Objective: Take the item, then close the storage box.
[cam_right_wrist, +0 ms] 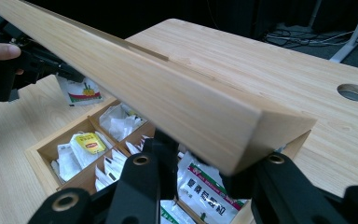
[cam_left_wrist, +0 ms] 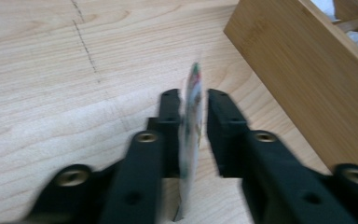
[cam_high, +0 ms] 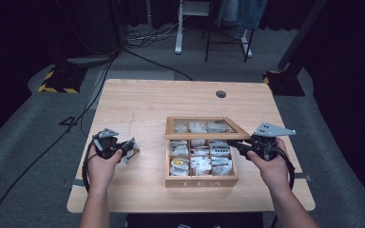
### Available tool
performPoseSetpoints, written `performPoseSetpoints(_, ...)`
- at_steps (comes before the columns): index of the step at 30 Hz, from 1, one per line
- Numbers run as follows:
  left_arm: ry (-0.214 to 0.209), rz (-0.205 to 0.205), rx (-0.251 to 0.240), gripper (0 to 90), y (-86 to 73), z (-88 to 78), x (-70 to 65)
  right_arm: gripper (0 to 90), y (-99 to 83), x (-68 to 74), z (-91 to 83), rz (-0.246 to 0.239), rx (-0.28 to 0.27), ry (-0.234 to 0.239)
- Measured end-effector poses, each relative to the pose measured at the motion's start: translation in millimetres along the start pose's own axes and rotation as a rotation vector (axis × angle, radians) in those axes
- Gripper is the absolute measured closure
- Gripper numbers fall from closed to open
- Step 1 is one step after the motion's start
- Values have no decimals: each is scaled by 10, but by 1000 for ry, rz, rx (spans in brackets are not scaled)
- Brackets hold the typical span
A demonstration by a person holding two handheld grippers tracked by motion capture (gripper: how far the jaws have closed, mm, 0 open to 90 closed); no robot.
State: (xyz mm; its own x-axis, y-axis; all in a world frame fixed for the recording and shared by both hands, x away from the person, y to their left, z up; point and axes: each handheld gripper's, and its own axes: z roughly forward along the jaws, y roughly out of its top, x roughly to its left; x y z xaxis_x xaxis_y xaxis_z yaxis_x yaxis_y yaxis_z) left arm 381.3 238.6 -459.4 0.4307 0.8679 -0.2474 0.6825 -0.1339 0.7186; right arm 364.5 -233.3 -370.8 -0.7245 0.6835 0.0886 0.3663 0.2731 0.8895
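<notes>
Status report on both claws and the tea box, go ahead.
Right claw clamped on lid, holding it up. Left claw around tea bag, loosening. Nothing obstructing.

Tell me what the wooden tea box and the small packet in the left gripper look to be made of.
Light-brown wooden tea box: pale, matt wood, likely bamboo, judging by its fine straight grain; its lid holds a clear pane. Small printed tea packet: thin, flat, probably paper or foil; blur leaves that open. Black left gripper: seemingly matt plastic.

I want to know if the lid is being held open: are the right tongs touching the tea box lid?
Touching: in the right gripper view the right tongs clamp the lid edge.
</notes>
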Motion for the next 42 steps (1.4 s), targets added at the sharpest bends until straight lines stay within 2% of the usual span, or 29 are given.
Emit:
performPoseSetpoints(1,28,2,-15,578,5,5,-9,708,-3,0,-1,1,1,1)
performPoseSetpoints(2,55,8,-26,578,10,5,-12,708,-3,0,-1,1,1,1)
performPoseSetpoints(3,88,15,-42,445,19,-2,-11,708,-4,1,-1,2,1,1)
performPoseSetpoints(4,88,15,-42,400,19,-2,-11,708,-4,1,-1,2,1,1)
performPoseSetpoints(5,102,4,-62,346,23,-13,-7,708,-3,0,-1,1,1,1)
performPoseSetpoints(6,102,4,-62,322,23,-13,-7,708,-2,0,-1,1,1,2)
performPoseSetpoints(9,136,-9,-89,268,22,-57,17,708,2,-1,0,1,0,1)
performPoseSetpoints(12,146,-17,-103,264,26,-86,15,708,2,-2,0,2,0,2)
performPoseSetpoints(16,134,2,-119,265,61,-126,-44,707,2,-1,0,2,0,0)
performPoseSetpoints(18,98,16,-135,266,107,-160,-134,708,-1,0,-1,2,1,1)
performPoseSetpoints(21,71,30,-144,269,141,-182,-197,707,-6,4,-1,3,3,1)
performPoseSetpoints(25,28,85,-133,268,206,-231,-335,704,-10,8,-5,6,11,2)
performPoseSetpoints(28,2,99,-132,266,227,-254,-374,694,-9,4,-26,9,22,-1)
performPoseSetpoints(34,-7,123,-103,263,218,-221,-416,675,-13,-5,-73,20,34,-1)
performPoseSetpoints(37,-8,126,-89,262,206,-212,-438,652,-21,3,-115,81,48,42)
performPoseSetpoints(40,-10,128,-84,260,199,-212,-442,637,-23,8,-144,93,64,40)
performPoseSetpoints(42,-9,134,-76,260,195,-210,-444,614,-25,23,-188,92,106,34)
